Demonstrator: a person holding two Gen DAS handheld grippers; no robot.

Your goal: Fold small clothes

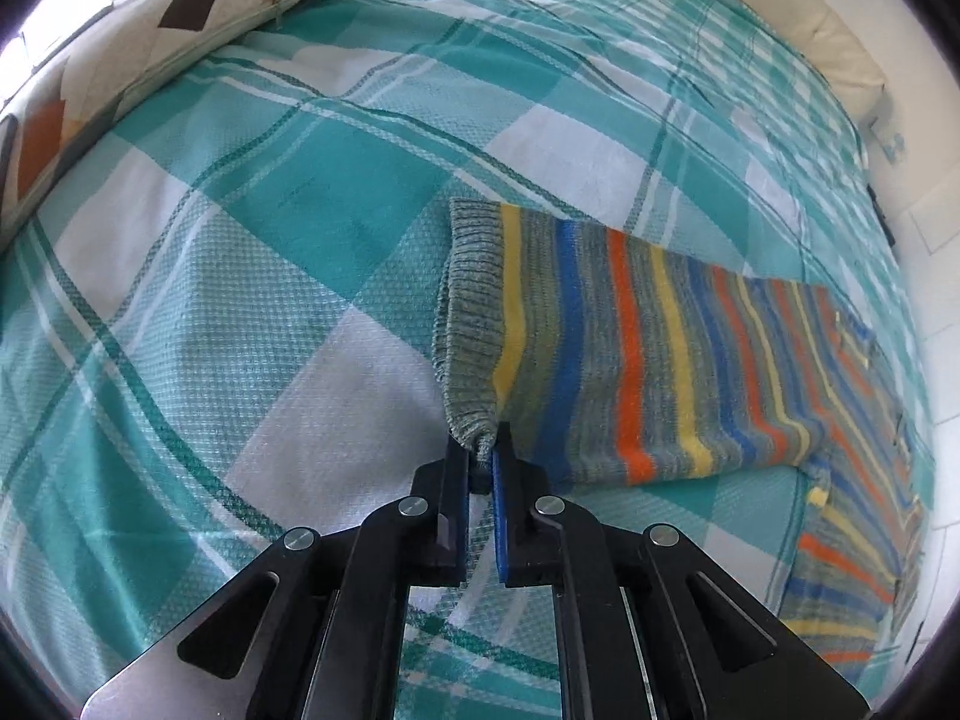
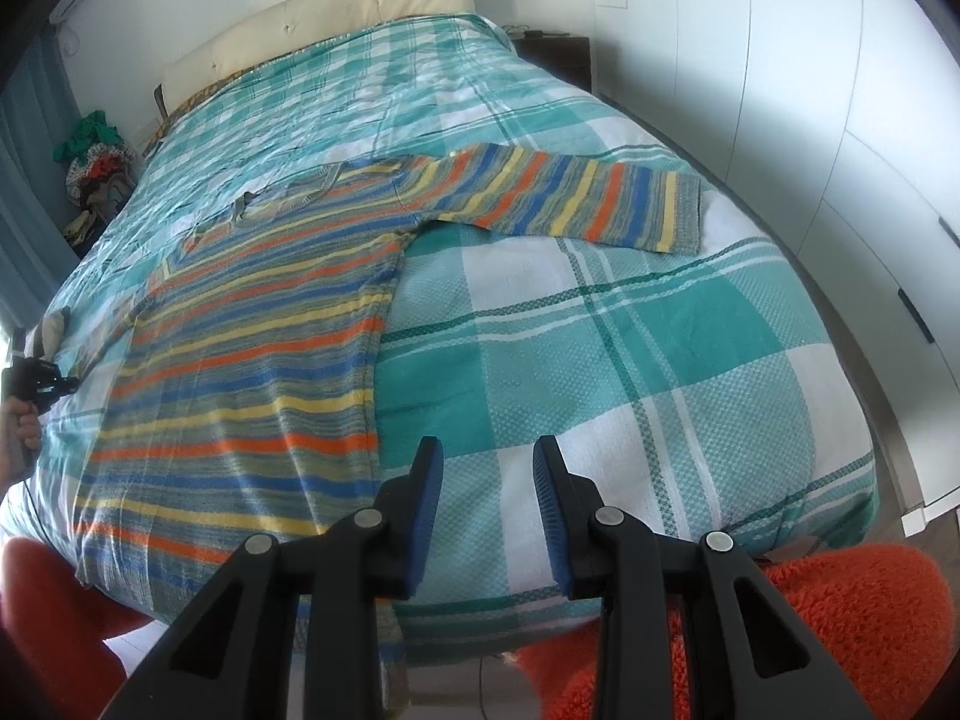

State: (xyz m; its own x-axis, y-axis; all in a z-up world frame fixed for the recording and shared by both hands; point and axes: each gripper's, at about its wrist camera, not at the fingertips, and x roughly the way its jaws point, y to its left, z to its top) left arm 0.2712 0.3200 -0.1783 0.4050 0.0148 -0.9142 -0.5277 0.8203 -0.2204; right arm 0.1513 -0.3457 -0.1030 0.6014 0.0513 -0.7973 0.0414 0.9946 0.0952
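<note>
Item: left gripper point(image 1: 485, 450). Near foreground of the left wrist view; jaws pinched tight on the near corner of a grey ribbed cuff point(image 1: 471, 324).

Item: right gripper point(image 2: 487, 468). Near foreground of the right wrist view; jaws part-open with nothing between them, held above the bedspread just right of the sweater's hem.

Item: striped sweater point(image 2: 252, 360). Grey knit with blue, orange and yellow stripes, spread flat on the bed, hem at the near edge, collar farther back. One sleeve point(image 2: 570, 198) stretches out to the right; the other sleeve point(image 1: 630, 354) is the one held by the left gripper.

Item: bedspread point(image 2: 600, 360). Teal and white check, covers the whole bed under the sweater.

Item: orange rug point(image 2: 840, 630). Shaggy, on the floor at the near right foot of the bed.

Item: patterned pillow point(image 1: 150, 42). Brown, orange and cream, lying far left in the left wrist view.

Item: headboard point(image 2: 312, 18). Cream, padded, at the far end of the bed.

Item: wardrobe point(image 2: 840, 120). White doors, along the right wall.
</note>
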